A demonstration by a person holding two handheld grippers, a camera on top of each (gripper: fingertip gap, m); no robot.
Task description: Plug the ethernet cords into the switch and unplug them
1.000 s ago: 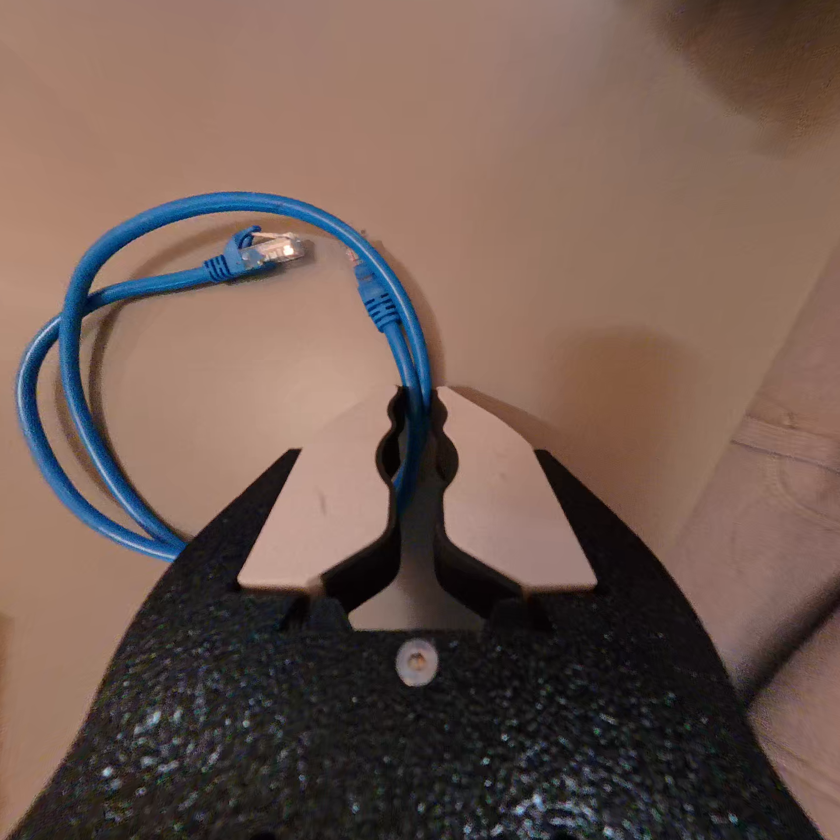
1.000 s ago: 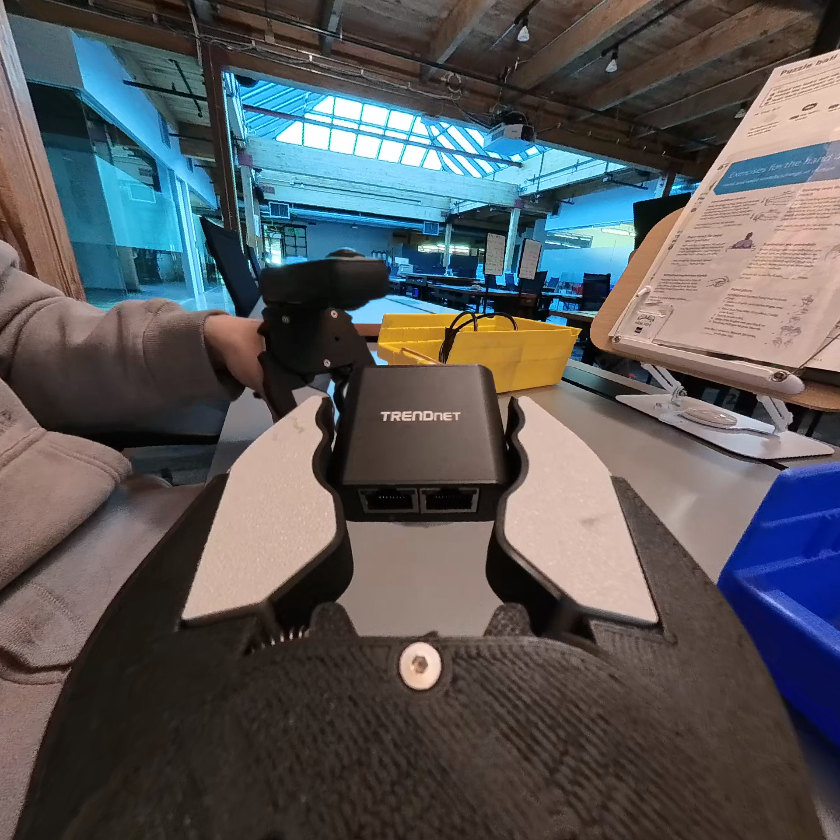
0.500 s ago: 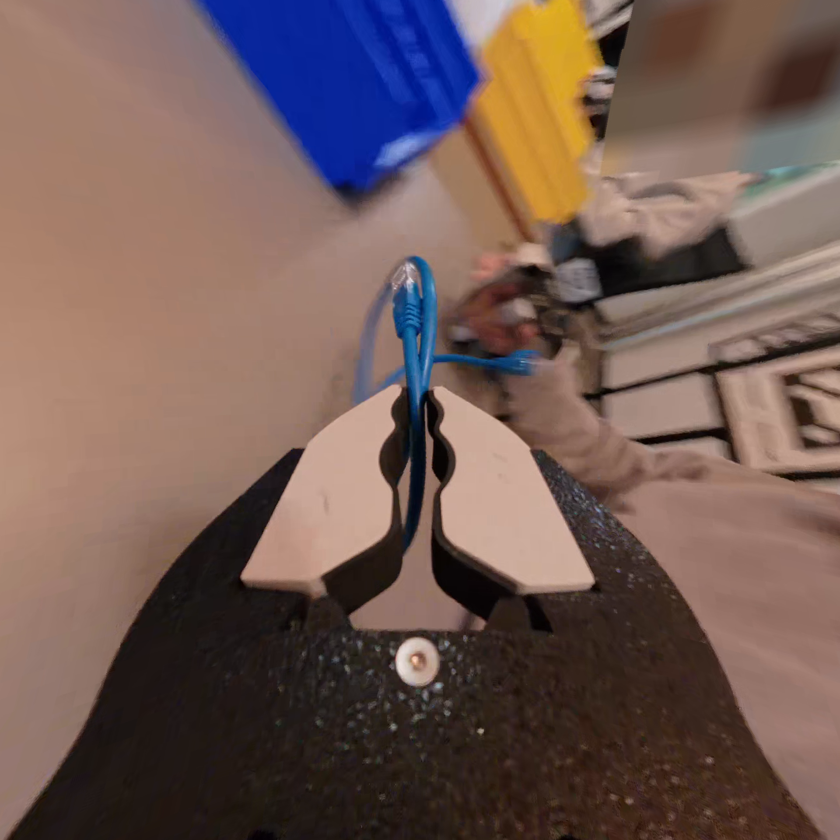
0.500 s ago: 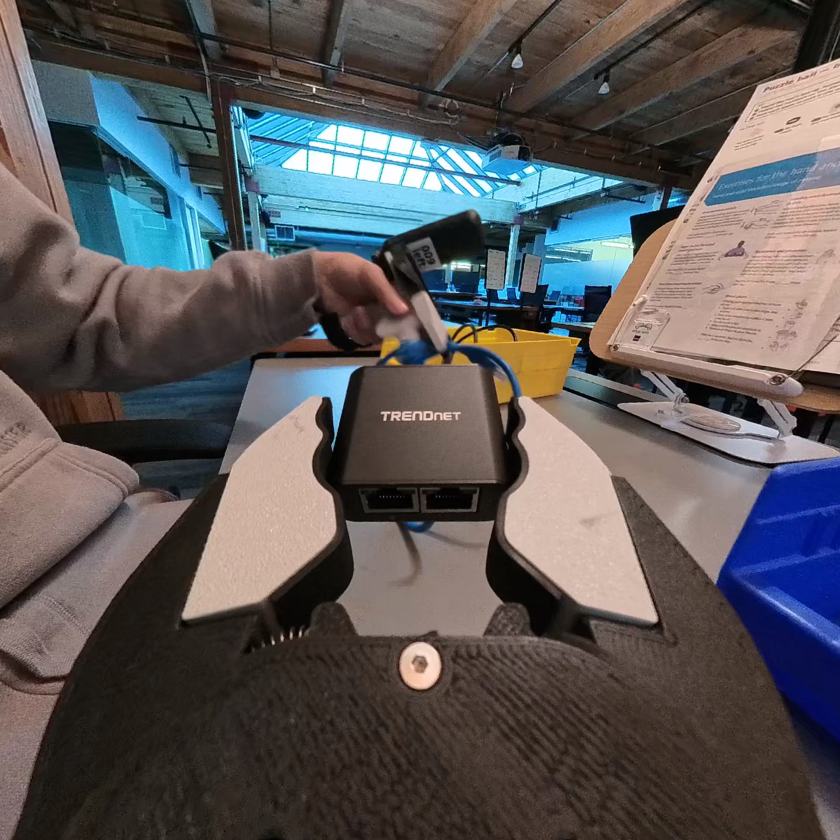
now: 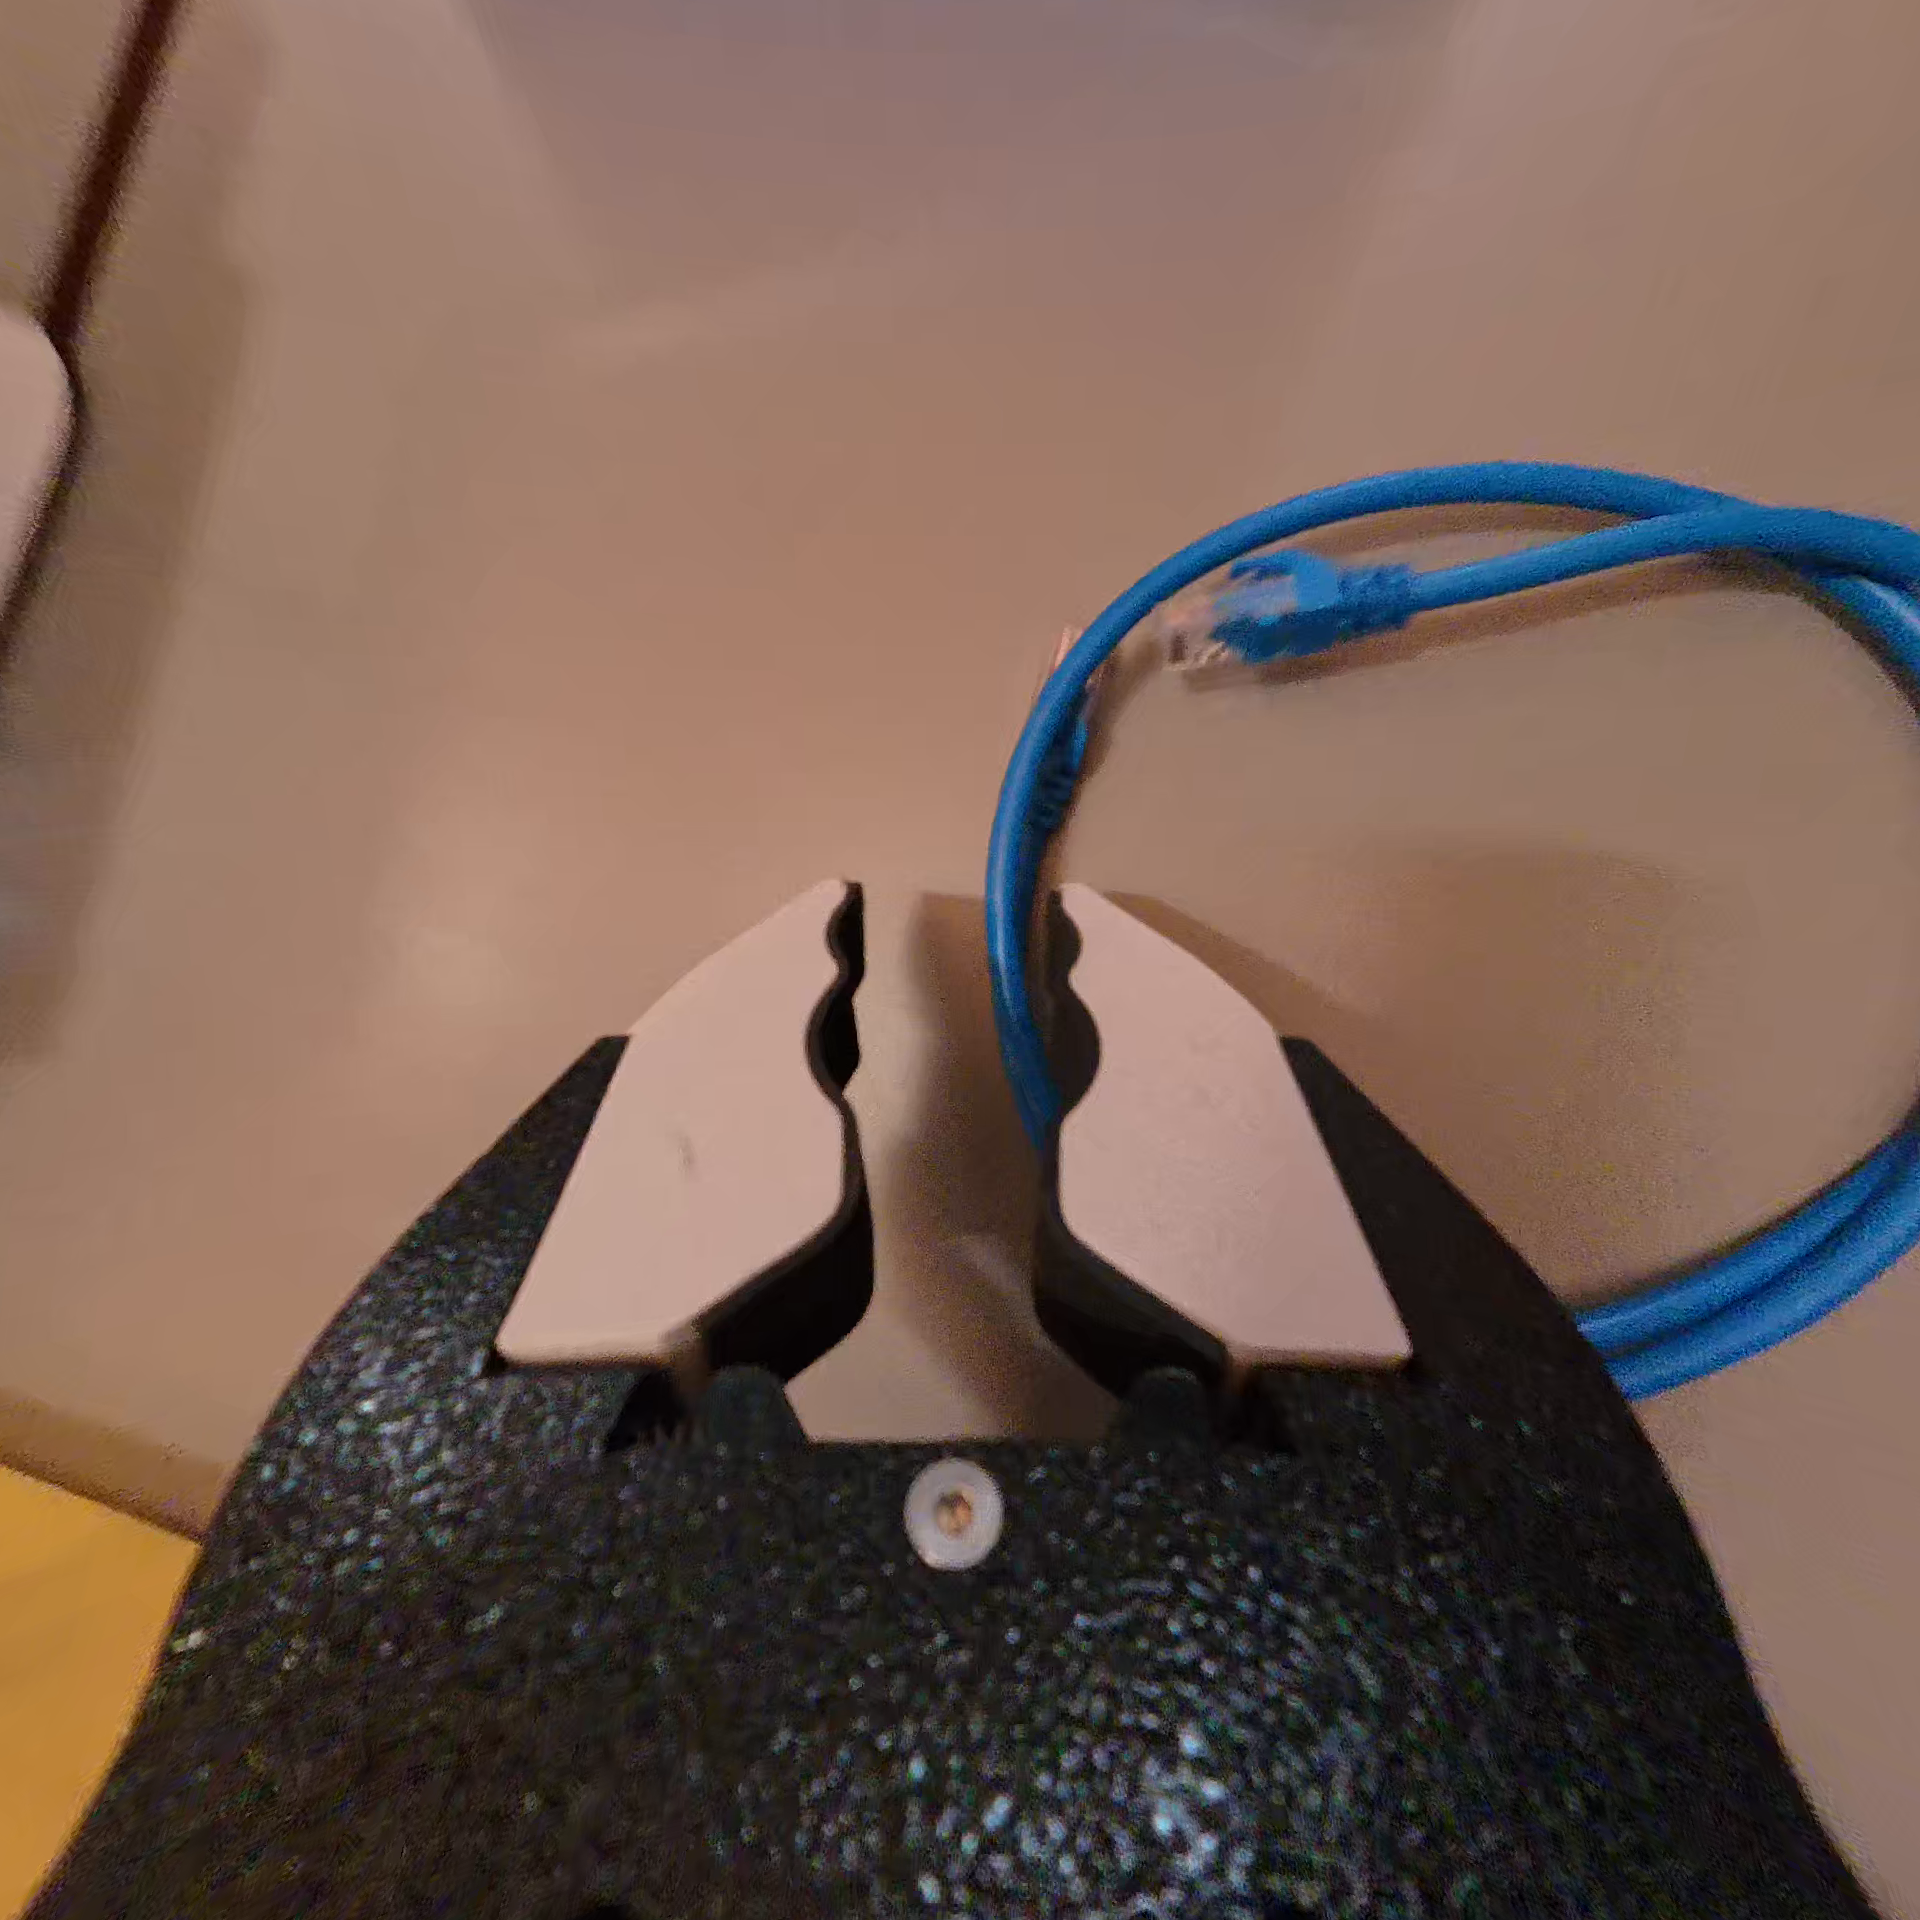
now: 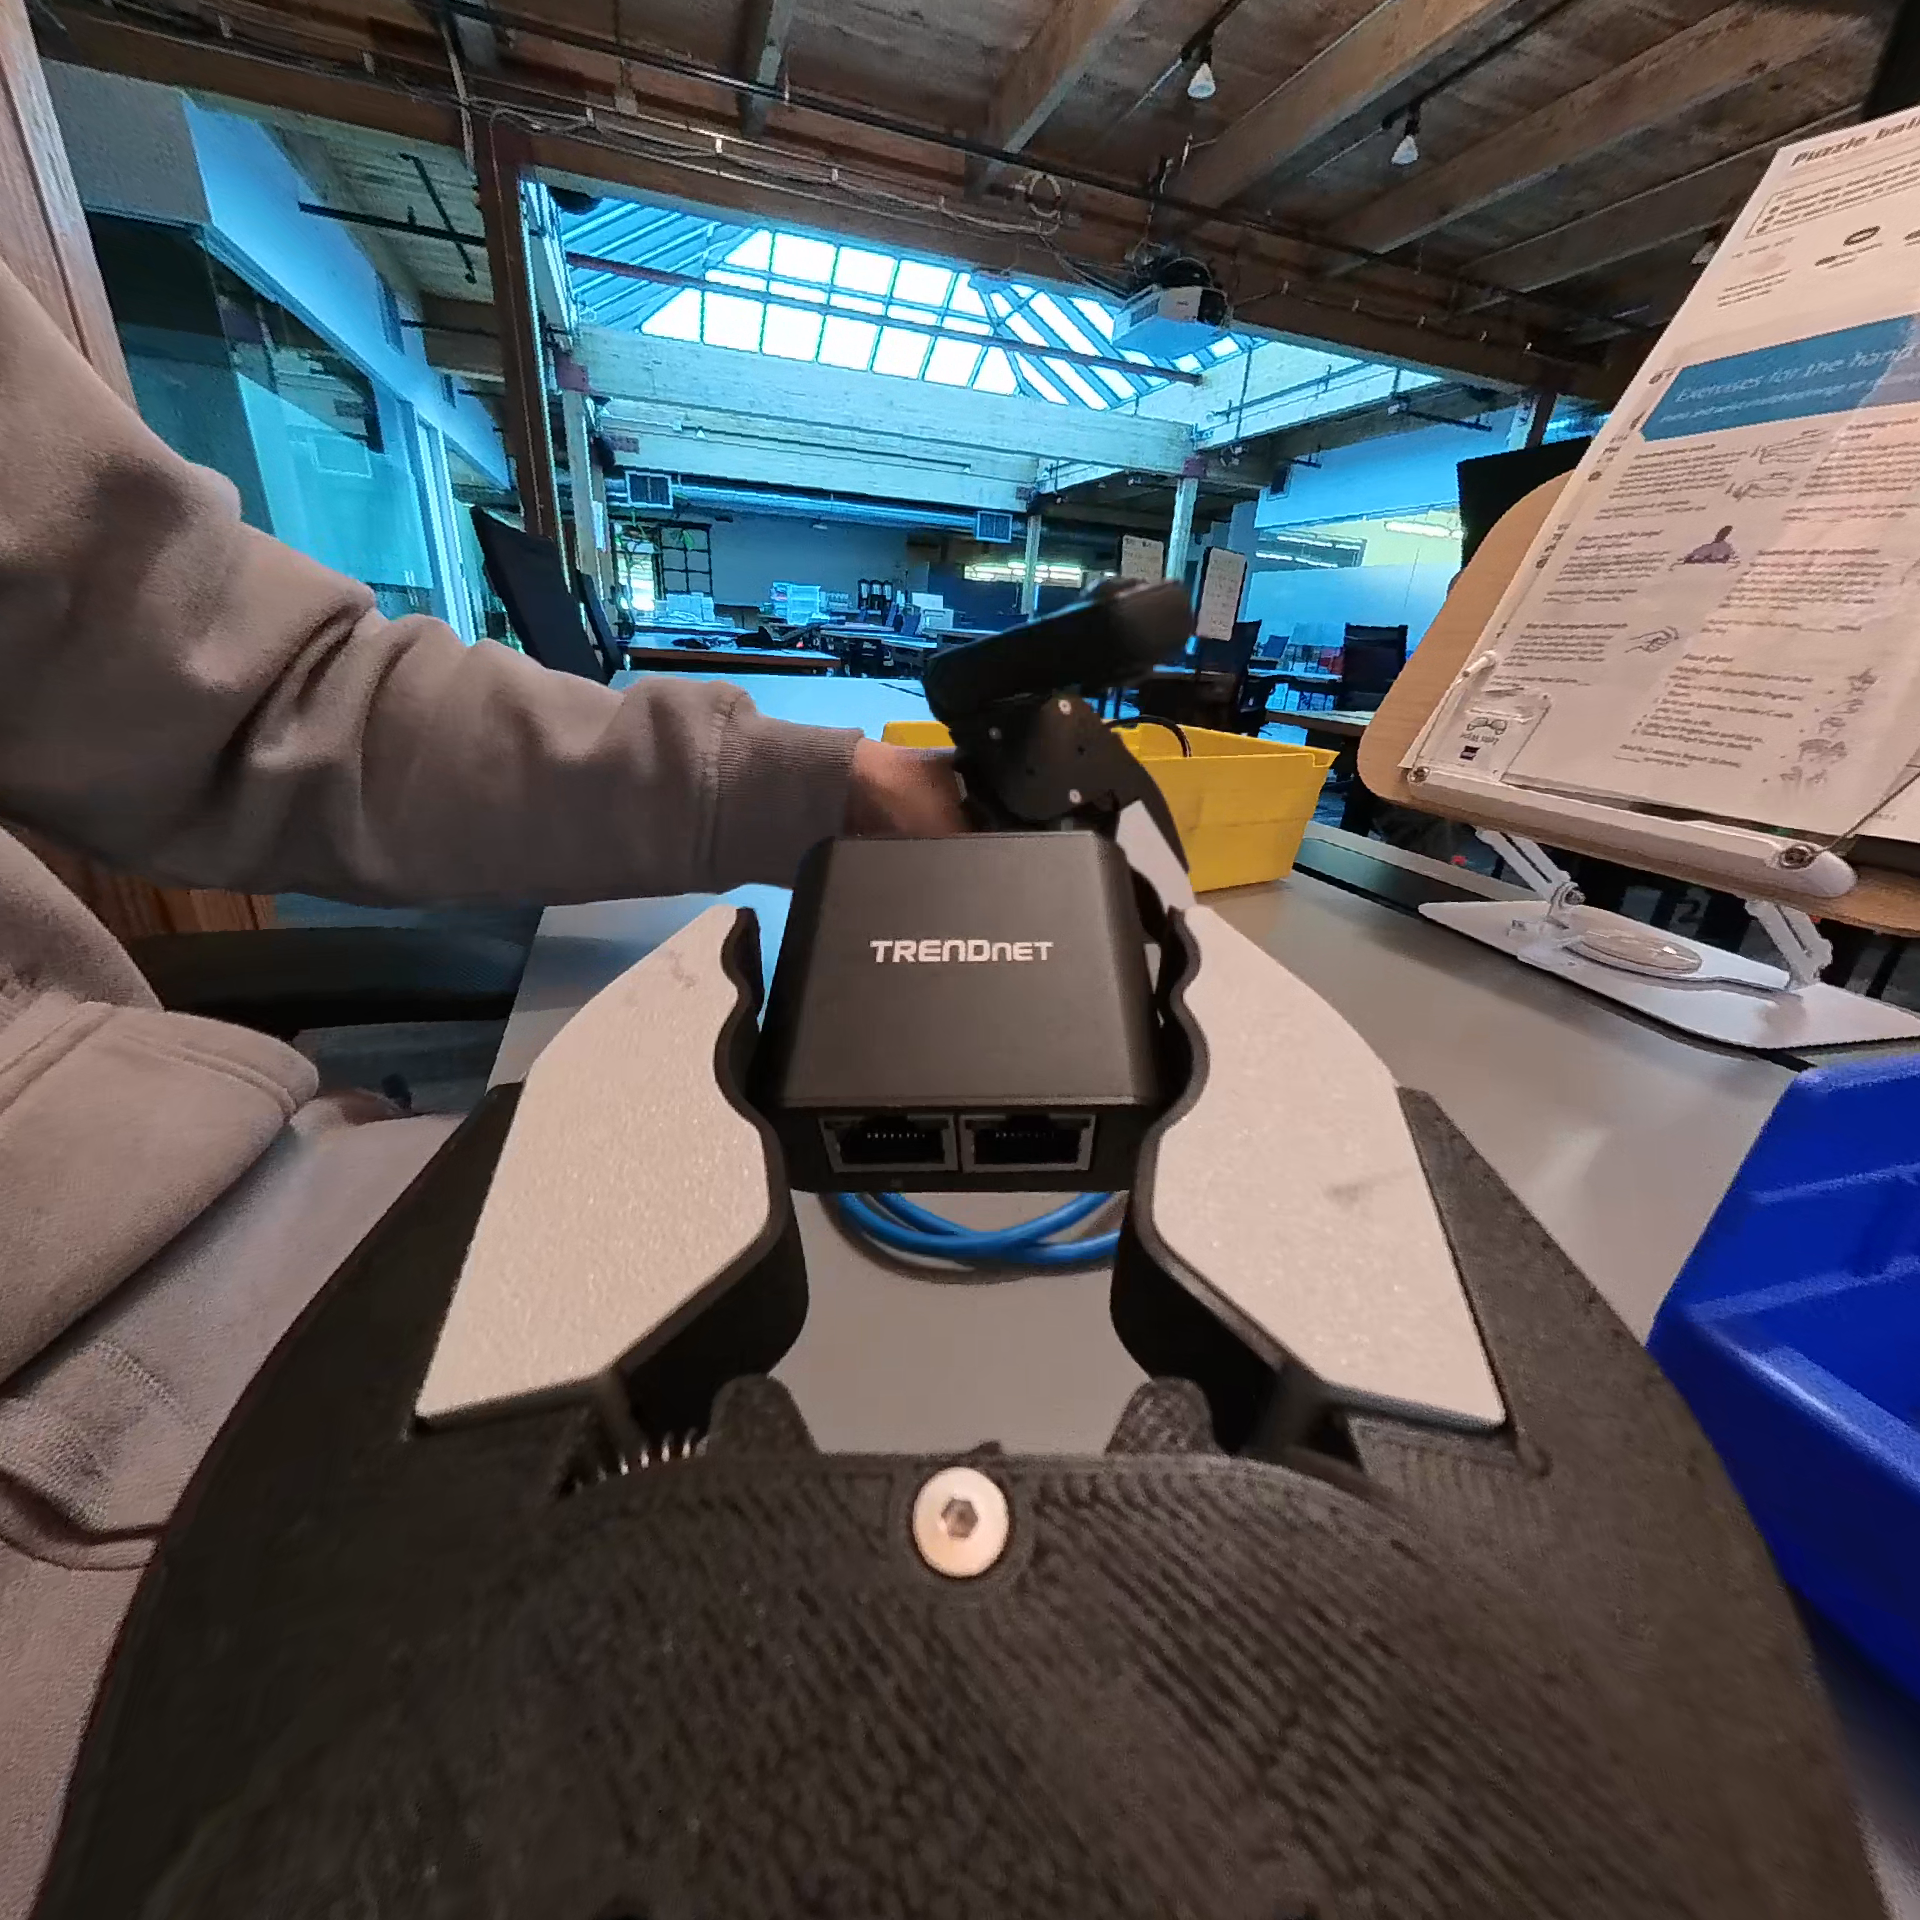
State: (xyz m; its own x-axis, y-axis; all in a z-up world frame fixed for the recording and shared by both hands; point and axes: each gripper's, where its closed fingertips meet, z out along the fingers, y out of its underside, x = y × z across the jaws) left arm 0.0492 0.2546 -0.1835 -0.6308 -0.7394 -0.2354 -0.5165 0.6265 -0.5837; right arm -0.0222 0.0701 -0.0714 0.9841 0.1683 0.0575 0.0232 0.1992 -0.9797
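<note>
Left tongs (image 5: 956, 914) apart, apparently over table (image 5: 727, 520).

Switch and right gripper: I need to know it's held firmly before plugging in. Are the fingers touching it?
Touching. The right wrist view shows the black switch between the right gripper fingers, both pressed against its sides, no gap.

My left black two-finger gripper (image 5: 956, 997) points down, jaws parted, at the frame's lower centre. My right black two-finger gripper (image 6: 961, 1029) sits level, its pale fingers (image 6: 623, 1174) clamped, lower centre.
</note>
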